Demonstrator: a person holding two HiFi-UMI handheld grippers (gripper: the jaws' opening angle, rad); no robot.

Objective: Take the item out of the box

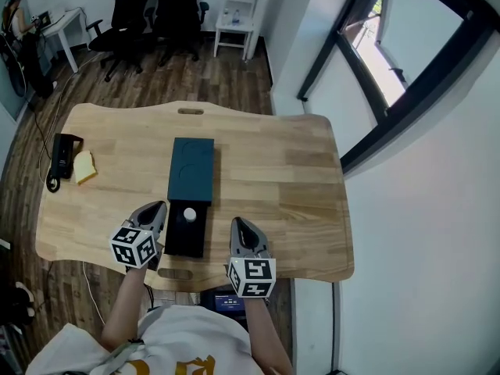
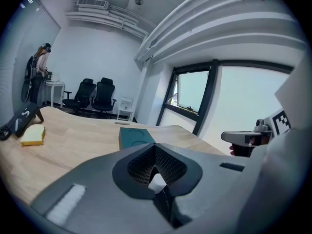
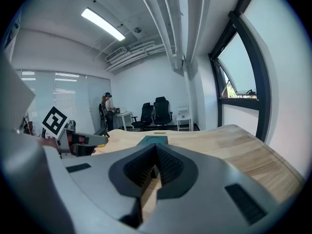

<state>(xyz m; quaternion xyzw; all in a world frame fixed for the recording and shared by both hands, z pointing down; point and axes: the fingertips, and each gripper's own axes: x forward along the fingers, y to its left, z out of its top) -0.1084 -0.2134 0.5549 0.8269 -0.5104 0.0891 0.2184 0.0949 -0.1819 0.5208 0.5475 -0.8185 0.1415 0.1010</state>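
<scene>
An open black box tray (image 1: 183, 242) lies near the table's front edge, with a small round white item (image 1: 189, 215) inside it. Its dark teal lid (image 1: 191, 169) rests flat just beyond the tray and also shows as the teal lid (image 2: 134, 136) and teal lid (image 3: 155, 140) in the gripper views. My left gripper (image 1: 158, 205) hovers just left of the tray, shut and holding nothing. My right gripper (image 1: 237, 222) hovers just right of it, jaws together and empty. Seen from its own camera, the left gripper (image 2: 156, 165) has its tips meeting; so does the right gripper (image 3: 155, 165).
A black handset with a cord (image 1: 62, 156) and a yellow sponge-like piece (image 1: 84, 166) lie at the table's left end. Office chairs (image 1: 156, 14), a small white side table (image 1: 234, 26) and a person at a desk (image 1: 16, 14) are beyond. A wall with a window runs along the right.
</scene>
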